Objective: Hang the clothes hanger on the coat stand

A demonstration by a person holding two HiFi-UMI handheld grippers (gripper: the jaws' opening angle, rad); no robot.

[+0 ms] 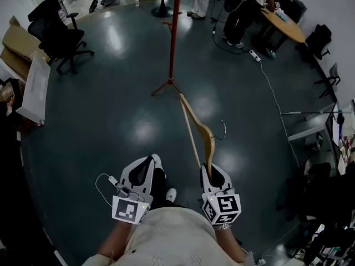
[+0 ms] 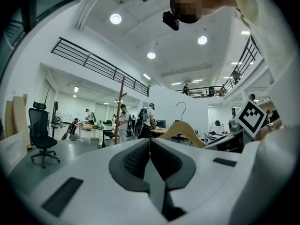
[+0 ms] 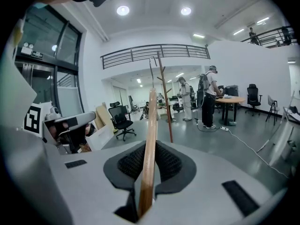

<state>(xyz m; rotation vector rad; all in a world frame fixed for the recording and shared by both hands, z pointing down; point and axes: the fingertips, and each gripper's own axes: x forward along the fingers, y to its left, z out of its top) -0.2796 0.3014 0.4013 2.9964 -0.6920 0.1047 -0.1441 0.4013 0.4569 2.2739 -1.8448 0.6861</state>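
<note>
My right gripper [image 1: 211, 170] is shut on one end of a wooden clothes hanger [image 1: 198, 127], which sticks out ahead of it with its wire hook [image 1: 223, 129] to the right. In the right gripper view the hanger [image 3: 150, 139] runs up between the jaws. The red coat stand [image 1: 173, 35] rises from the floor several steps ahead; it shows as a thin pole [image 3: 165, 97] in the right gripper view and as a distant pole [image 2: 120, 109] in the left gripper view. My left gripper [image 1: 148, 162] is shut and holds nothing. From the left gripper view the hanger [image 2: 183, 130] appears to the right.
A black office chair [image 1: 58, 37] and cardboard sheets [image 1: 16, 49] stand at the left. People [image 1: 244, 10] stand by a round wooden table [image 1: 285, 24] at the far right. A white cable [image 1: 272, 96] with a power strip trails over the floor right of the stand.
</note>
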